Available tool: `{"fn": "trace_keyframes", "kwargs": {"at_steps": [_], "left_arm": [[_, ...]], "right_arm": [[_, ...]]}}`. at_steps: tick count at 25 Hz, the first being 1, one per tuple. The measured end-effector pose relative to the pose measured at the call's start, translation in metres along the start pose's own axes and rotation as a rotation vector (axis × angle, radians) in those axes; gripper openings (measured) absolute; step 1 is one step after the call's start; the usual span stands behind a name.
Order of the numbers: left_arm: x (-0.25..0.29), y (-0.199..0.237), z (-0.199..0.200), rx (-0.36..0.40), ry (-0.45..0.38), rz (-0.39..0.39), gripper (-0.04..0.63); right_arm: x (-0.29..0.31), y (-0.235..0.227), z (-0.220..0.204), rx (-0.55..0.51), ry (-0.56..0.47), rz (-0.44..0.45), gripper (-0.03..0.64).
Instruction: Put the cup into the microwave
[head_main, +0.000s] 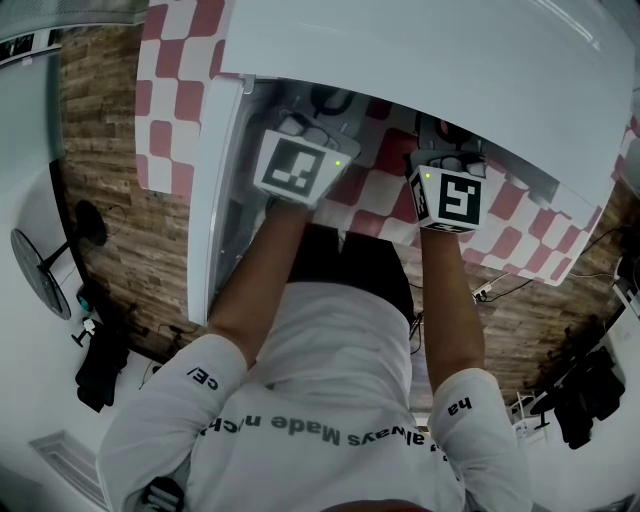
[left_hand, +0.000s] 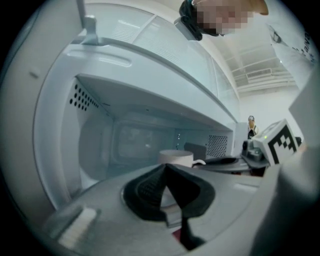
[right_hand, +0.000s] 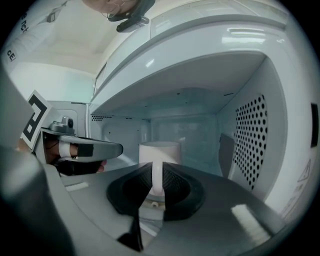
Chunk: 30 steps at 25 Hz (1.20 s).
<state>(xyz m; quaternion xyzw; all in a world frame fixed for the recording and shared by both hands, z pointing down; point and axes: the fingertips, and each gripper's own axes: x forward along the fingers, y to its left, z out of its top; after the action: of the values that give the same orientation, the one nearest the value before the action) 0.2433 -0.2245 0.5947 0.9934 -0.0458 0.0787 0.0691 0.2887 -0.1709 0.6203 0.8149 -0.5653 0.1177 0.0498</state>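
White cup (right_hand: 159, 151) in outstretched right tool (right_hand: 156, 172)

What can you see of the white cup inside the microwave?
The cup is plain white and looks ceramic, with a straight round body and a loop handle. It stands upright inside the open white microwave, roughly mid-cavity, with the handle facing the opening. The right gripper is shut on that handle, and nothing else is seen touching the cup. The gripper hides the cup's base, so whether it rests on the microwave floor is unclear.
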Motion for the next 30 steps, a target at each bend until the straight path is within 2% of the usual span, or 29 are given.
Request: {"fn": "trace_keyframes", "kwargs": {"at_steps": [13,20,30], "left_arm": [[-0.014,-0.010,0.010,-0.001,0.010,-0.001,0.003],[-0.027,-0.019,0.014,0.004,0.052,0.006,0.003],[-0.054,-0.043,0.043,-0.005,0.069,-0.006,0.003]], "right_arm": [[-0.007,0.001,-0.006,0.006,0.058,-0.006,0.075],[-0.023,-0.004,0.007,0.042,0.072,-0.024,0.095],[-0.069,-0.007,0.035,0.023,0.084,-0.033,0.087]]}}
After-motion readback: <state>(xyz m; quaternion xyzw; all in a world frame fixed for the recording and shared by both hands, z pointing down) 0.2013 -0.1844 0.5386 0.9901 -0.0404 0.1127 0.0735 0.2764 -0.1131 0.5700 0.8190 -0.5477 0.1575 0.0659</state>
